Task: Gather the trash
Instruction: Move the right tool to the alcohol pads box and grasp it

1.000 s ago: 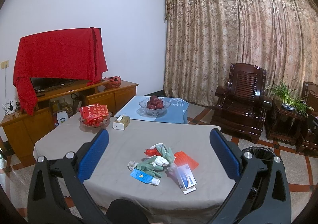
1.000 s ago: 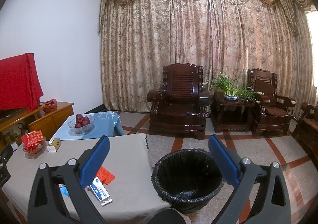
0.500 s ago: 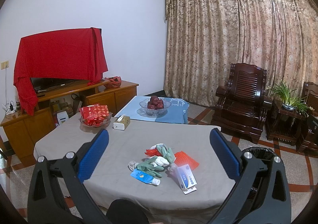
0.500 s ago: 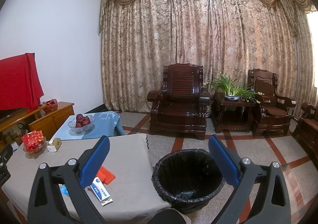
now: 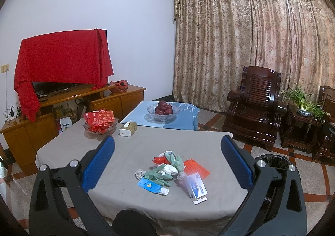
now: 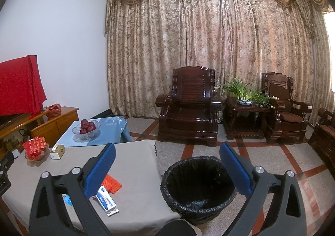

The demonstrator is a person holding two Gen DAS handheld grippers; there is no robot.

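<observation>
Blue pads on both grippers spread wide, nothing held.
Left gripper (image 5: 167, 164) hovers over the trash pile (image 5: 171, 170) on the grey tablecloth (image 5: 129, 152); right gripper (image 6: 167, 170) faces the black-lined bin (image 6: 199, 185), on the floor at the table's 3 o'clock.

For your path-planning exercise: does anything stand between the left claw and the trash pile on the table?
Nothing visible does. The left claw is open above the grey tablecloth, and the trash pile lies on bare cloth ahead of it. The tissue box and candy bowl sit farther back.
</observation>
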